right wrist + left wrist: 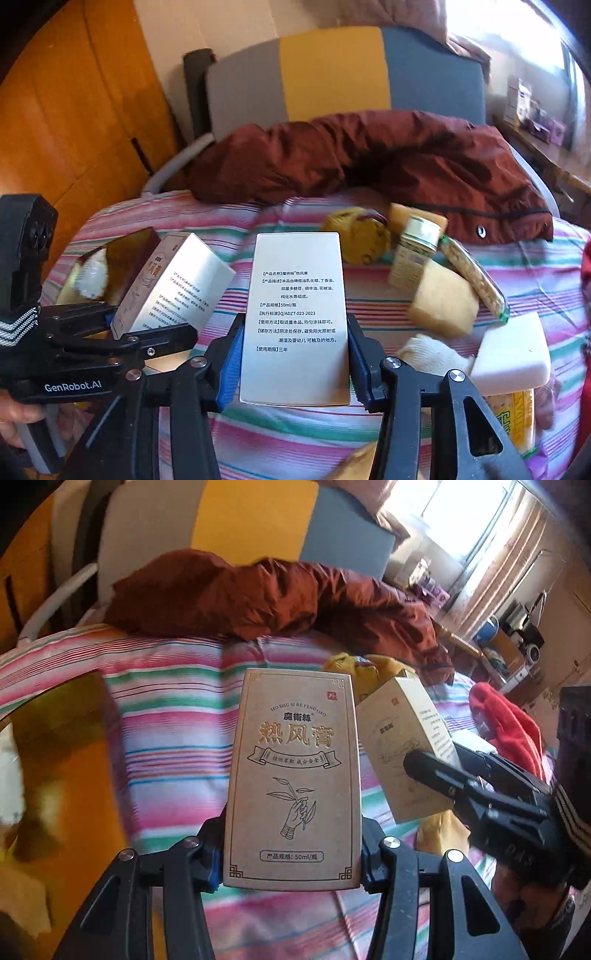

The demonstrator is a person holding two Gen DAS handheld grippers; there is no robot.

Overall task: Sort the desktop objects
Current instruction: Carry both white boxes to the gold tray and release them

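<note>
We look from both wrists, each camera just behind its own fingers, tilted down across the striped sheet (173,716) toward the brown jacket (266,598) — our landmark. The left view sits close over the sheet, left of the right one; the right view (424,155) faces the jacket more squarely. Both share the jacket, the sheet before it and the cushion (332,70) behind — and each sees the other gripper.

Your left gripper (291,853) holds a tall kraft-paper carton (293,775) upright above the striped bedsheet (177,723), and your right gripper (293,363) holds a matching silvery-backed carton (295,317) at its three o'clock. Beyond both, at twelve o'clock, a rust-brown quilted jacket (388,162) lies across the sheet. In the right wrist view, at two o'clock, a small glass jar (413,254) leans on a pale yellow sponge block (443,302), with a white foam block (513,354) at three o'clock.
</note>
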